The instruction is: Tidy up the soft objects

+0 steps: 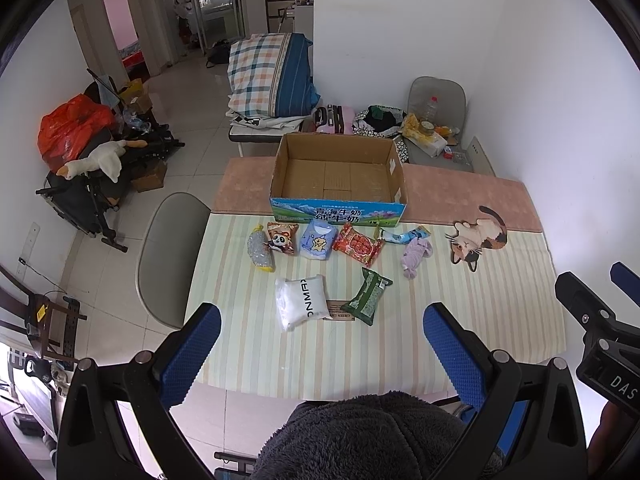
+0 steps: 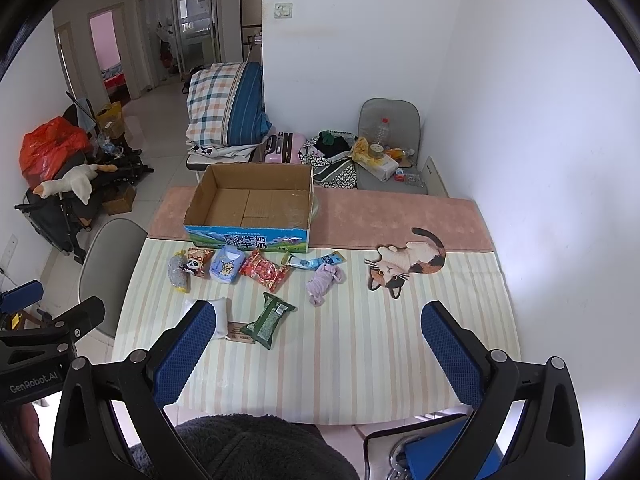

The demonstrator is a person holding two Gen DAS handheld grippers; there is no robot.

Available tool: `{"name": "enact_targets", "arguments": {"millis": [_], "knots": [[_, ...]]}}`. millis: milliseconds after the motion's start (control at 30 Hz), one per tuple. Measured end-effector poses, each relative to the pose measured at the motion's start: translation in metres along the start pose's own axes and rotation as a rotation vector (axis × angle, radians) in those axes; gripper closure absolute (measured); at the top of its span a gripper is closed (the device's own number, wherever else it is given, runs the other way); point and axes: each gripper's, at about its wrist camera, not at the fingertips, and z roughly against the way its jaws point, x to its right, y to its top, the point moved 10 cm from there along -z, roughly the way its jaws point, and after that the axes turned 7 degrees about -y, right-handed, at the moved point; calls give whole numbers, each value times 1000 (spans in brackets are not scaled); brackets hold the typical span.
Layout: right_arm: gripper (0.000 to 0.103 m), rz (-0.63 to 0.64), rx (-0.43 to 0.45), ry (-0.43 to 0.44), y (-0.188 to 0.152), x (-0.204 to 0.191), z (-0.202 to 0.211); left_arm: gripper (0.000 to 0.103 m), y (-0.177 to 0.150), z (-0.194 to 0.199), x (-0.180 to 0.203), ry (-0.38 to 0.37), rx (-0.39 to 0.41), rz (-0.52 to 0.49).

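Observation:
An open, empty cardboard box (image 1: 338, 178) (image 2: 252, 204) stands at the far middle of the table. In front of it lie several soft packets: a silver-yellow pouch (image 1: 260, 250), a panda snack bag (image 1: 283, 237), a blue tissue pack (image 1: 318, 242) (image 2: 227, 266), a red snack bag (image 1: 357, 248) (image 2: 264, 270), a blue wrapper (image 1: 404, 235), a purple plush (image 1: 416, 257) (image 2: 324, 282), a white packet (image 1: 301, 306) and a green packet (image 1: 370, 296) (image 2: 270, 318). My left gripper (image 1: 322, 336) and right gripper (image 2: 318, 332) are open, empty, above the near table edge.
A cat-shaped mat (image 1: 478, 238) (image 2: 408, 266) lies at the right of the striped tablecloth (image 2: 360, 352). A grey chair (image 1: 170, 256) stands left of the table. Another chair with clutter (image 1: 434, 124) and folded bedding (image 1: 272, 76) stand behind the box. A white wall is at the right.

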Motion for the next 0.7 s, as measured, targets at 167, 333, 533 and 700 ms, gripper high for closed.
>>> {"name": "enact_targets", "arguments": {"millis": [167,333,533,700], "knots": [[0,1,2,-2,0,2,1,0,0,0,0,2,0,-1],[0,-4,5,-1,1,5,1,0,0,0,-1,2,1,0],[0,-2,3,2,1,5,0,0,0,0,-1,1,0,0],[0,3,5,2,3,5,0,0,-1,0,0,3,1,-3]]}}
